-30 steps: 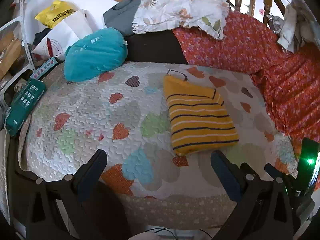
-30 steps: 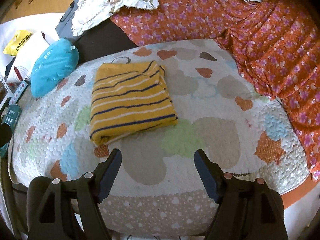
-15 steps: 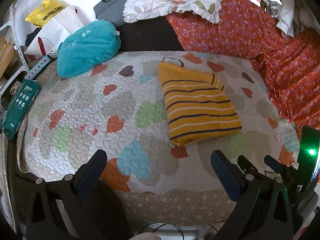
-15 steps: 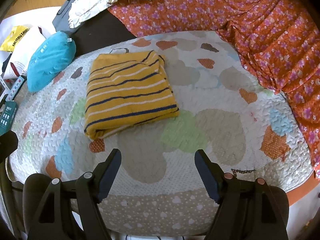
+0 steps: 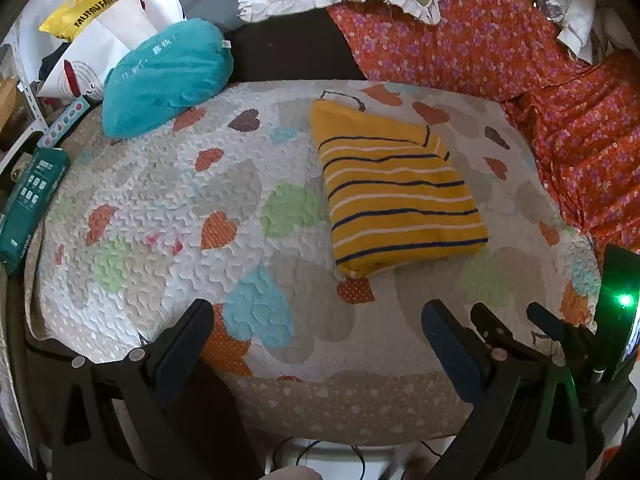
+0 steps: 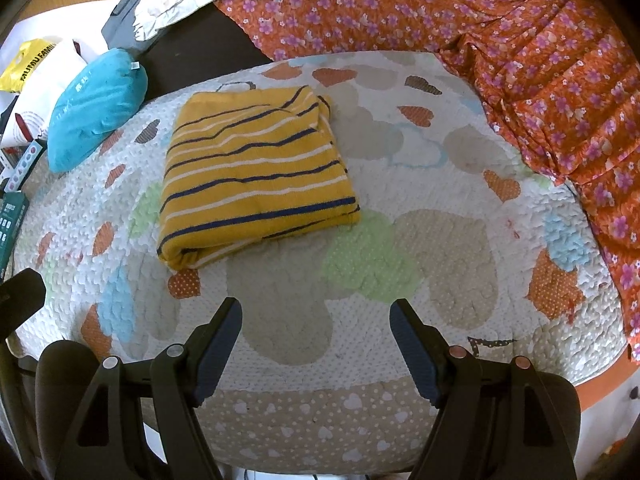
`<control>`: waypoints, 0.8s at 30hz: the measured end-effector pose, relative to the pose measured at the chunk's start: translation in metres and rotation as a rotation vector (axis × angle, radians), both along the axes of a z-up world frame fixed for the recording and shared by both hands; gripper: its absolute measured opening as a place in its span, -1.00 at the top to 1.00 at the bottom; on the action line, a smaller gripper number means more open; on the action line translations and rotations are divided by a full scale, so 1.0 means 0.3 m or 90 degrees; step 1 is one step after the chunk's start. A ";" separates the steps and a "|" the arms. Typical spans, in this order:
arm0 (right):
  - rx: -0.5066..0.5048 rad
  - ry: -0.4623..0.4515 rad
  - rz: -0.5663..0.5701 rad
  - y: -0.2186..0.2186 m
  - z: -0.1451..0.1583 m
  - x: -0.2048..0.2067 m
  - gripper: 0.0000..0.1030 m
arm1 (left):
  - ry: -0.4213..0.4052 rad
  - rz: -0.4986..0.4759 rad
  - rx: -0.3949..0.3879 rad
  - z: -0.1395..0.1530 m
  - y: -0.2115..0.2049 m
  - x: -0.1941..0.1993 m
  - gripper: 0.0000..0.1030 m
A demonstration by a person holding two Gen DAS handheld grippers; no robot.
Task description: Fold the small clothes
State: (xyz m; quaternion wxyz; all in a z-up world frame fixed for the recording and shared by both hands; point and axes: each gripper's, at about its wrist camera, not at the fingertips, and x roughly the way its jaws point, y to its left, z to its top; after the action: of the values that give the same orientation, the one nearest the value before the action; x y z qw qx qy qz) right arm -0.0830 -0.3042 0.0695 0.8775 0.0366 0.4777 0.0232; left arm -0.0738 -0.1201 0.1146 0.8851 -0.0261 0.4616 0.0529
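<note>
The folded striped top [image 6: 256, 176] lies flat ahead of both grippers, long axis running away from them. Left gripper [image 5: 316, 332] and right gripper [image 6: 316, 332] are spread wide, empty, touching nothing.

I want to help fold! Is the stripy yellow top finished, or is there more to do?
The yellow striped top already looks done: it lies folded into a neat rectangle on the heart quilt. Nothing is in hand: the left gripper and right gripper are both open and empty. I see no other small clothes waiting on the quilt.
</note>
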 end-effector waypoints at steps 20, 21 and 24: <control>-0.007 0.003 0.014 0.015 -0.005 0.001 -0.58 | 0.027 -0.001 -0.016 -0.029 0.011 0.011 -1.00; -0.007 0.004 0.013 0.015 -0.005 0.001 -0.58 | 0.028 -0.002 -0.016 -0.031 0.012 0.010 -1.00; -0.007 0.004 0.013 0.017 -0.006 0.001 -0.58 | 0.030 -0.002 -0.017 -0.032 0.013 0.010 -1.00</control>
State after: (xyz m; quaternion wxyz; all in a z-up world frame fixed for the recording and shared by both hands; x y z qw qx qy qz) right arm -0.0828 -0.2991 0.0678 0.8757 0.0271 0.4812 0.0292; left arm -0.0707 -0.1163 0.1051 0.8738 -0.0357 0.4827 0.0462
